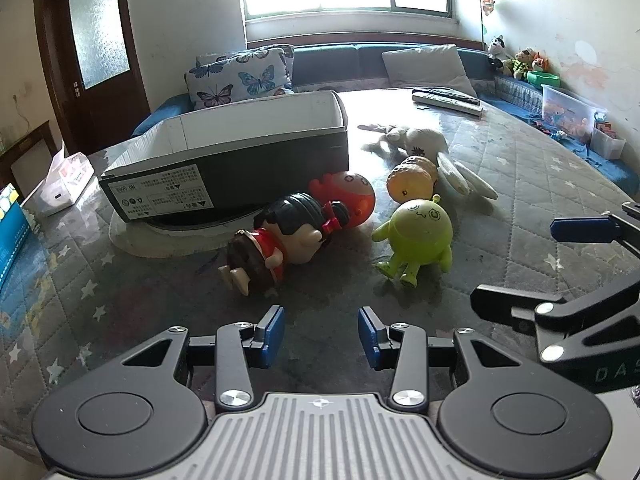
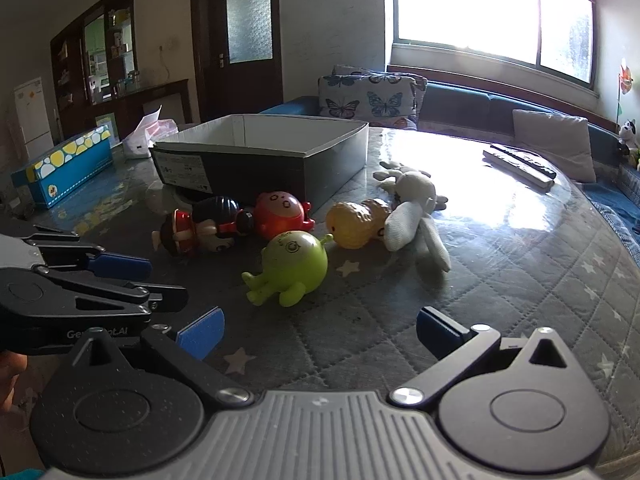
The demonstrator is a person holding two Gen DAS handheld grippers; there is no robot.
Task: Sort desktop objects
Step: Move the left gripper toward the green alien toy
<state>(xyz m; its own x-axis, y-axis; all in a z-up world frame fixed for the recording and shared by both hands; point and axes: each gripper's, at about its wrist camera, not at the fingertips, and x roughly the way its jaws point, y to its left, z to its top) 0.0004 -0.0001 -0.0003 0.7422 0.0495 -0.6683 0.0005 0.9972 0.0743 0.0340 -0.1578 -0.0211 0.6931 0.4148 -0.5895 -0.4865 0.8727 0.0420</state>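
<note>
Several toys lie on the quilted table before an open grey box (image 1: 224, 160) (image 2: 280, 156): a black-haired doll in red (image 1: 276, 240) (image 2: 200, 230), a red round toy (image 1: 352, 196) (image 2: 280, 212), a green round toy (image 1: 420, 236) (image 2: 292, 266), a yellow-orange toy (image 1: 412, 178) (image 2: 356, 222) and a white plush (image 1: 424, 148) (image 2: 412, 208). My left gripper (image 1: 322, 334) is open and empty, just short of the doll. My right gripper (image 2: 320, 332) is open wide and empty, near the green toy.
A tissue pack (image 1: 64, 184) and a blue dotted box (image 2: 64, 170) sit at the table's left. Remote controls (image 1: 448, 100) (image 2: 520, 164) lie at the far right. Cushions and a bench stand behind. The box rests on its lid (image 1: 160, 236).
</note>
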